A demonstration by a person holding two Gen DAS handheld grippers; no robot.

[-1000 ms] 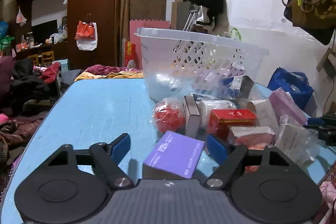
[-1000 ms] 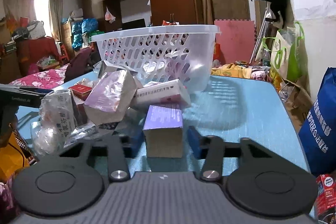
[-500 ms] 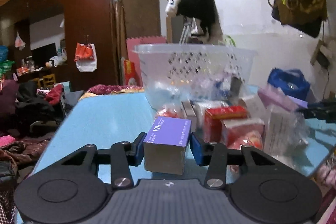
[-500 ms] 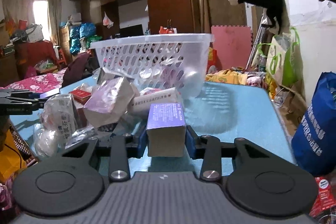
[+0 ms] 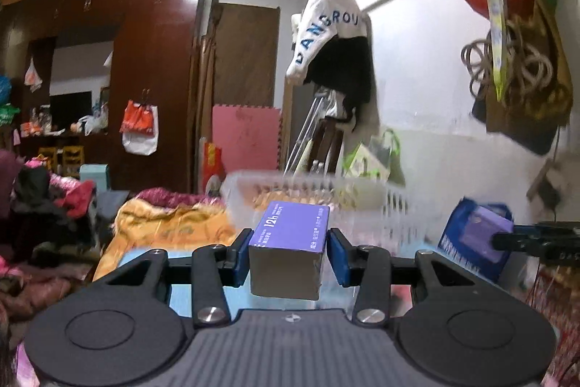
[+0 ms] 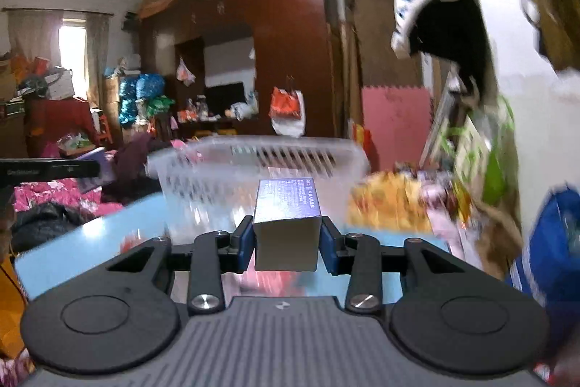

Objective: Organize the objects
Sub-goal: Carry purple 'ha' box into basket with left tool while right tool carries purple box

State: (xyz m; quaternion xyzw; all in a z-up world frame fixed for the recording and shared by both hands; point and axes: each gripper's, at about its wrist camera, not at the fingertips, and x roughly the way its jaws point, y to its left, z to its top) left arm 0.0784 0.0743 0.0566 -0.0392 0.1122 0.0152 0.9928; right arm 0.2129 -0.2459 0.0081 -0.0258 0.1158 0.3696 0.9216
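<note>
The left claw [image 5: 289, 254] is clenched on a purple box [image 5: 290, 245] that it holds in the air above the blue table [image 5: 145, 258], with the long axis of the box pointing away toward the white basket [image 5: 362, 202] at the far side. The right claw [image 6: 287, 247] grasps a second purple box [image 6: 286, 223] the same way, its long axis also pointing far toward the basket, near end facing the camera.

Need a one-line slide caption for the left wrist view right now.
Left gripper shut on a purple box, held in front of the white basket.
</note>
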